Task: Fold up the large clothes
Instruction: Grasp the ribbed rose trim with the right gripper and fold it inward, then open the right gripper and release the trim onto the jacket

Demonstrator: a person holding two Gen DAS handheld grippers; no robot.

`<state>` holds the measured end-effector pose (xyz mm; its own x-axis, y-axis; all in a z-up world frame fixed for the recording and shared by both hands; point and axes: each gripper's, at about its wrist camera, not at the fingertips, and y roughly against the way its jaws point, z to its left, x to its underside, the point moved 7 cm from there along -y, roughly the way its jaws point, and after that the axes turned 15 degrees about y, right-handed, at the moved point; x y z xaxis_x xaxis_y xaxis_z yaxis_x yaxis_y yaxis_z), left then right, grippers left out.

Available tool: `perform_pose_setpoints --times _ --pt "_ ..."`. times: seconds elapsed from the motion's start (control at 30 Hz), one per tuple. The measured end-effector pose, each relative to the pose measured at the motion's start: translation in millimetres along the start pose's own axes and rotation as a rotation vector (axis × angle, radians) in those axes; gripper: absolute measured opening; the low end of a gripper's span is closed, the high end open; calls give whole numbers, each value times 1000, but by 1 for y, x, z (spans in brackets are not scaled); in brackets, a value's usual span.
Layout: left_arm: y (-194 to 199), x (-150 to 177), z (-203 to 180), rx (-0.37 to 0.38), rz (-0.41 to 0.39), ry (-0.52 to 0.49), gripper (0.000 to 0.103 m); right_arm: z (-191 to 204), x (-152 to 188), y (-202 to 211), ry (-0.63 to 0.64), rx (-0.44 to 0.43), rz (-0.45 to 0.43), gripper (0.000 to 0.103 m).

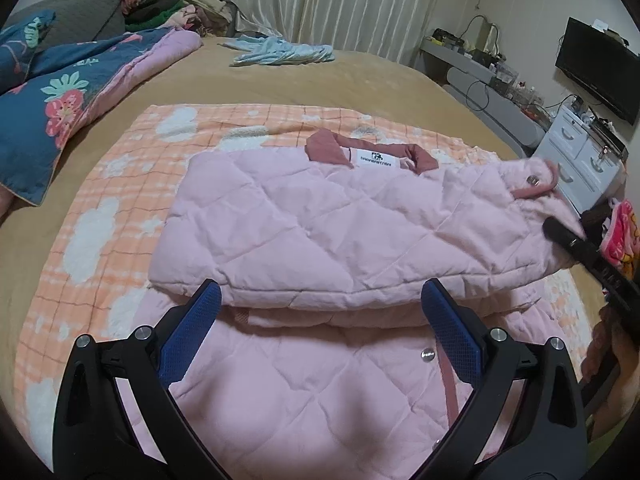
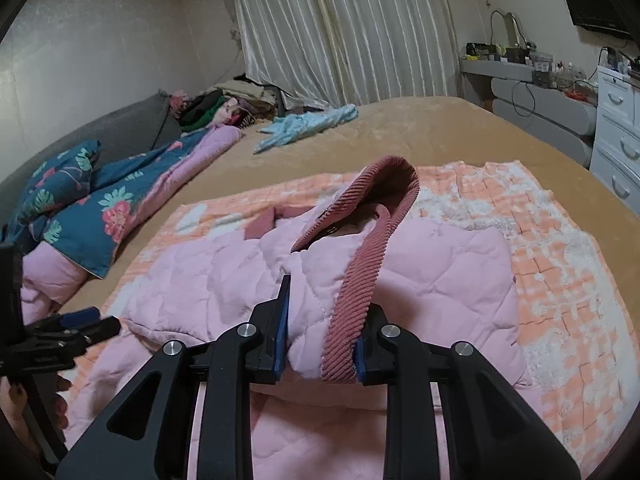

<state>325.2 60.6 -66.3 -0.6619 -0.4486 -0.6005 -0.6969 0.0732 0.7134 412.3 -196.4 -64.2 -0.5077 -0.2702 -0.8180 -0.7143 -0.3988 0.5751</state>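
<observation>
A pink quilted jacket (image 1: pixel 320 220) with a dark pink collar lies on the bed, one part folded over the body. My left gripper (image 1: pixel 320 290) hangs open just above the jacket's folded edge, its blue pads (image 1: pixel 200 328) apart and holding nothing. The jacket's sleeve (image 2: pixel 400 276), lifted off the bed, is held at its end by my right gripper (image 2: pixel 326 320), which is shut on the quilted cloth and the dark pink corduroy trim (image 2: pixel 356 280). The left wrist view shows the right gripper (image 1: pixel 558 232) at the jacket's right end. The left gripper (image 2: pixel 90 322) appears at the left of the right wrist view.
An orange checked blanket (image 1: pixel 120 208) lies under the jacket on the tan bed (image 1: pixel 280 76). A floral duvet (image 1: pixel 68 96) is at the left, and a light blue garment (image 1: pixel 280 50) and a clothes pile (image 2: pixel 228 108) at the back. White drawers (image 2: pixel 616 132) stand beside the bed on the right.
</observation>
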Motion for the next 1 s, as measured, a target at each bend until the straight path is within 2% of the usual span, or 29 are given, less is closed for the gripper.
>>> perform_pose_setpoints --times 0.37,0.53,0.6,0.7,0.8,1.0 --pt "-22 -25 0 -11 16 25 94 -8 27 -27 -35 17 85 26" --pt "-49 -22 -8 -21 68 9 94 -13 41 -34 -56 29 142 39" --pt "-59 -18 -11 -19 89 -2 94 -18 45 -29 -65 71 144 54" --pt "-75 -9 -12 -41 121 -23 94 -26 42 -15 -67 128 109 68" --pt "-89 -2 -5 -75 145 -34 94 -25 36 -11 -63 119 104 75" --pt "-102 5 11 -55 167 -5 94 1 20 -23 26 71 139 90"
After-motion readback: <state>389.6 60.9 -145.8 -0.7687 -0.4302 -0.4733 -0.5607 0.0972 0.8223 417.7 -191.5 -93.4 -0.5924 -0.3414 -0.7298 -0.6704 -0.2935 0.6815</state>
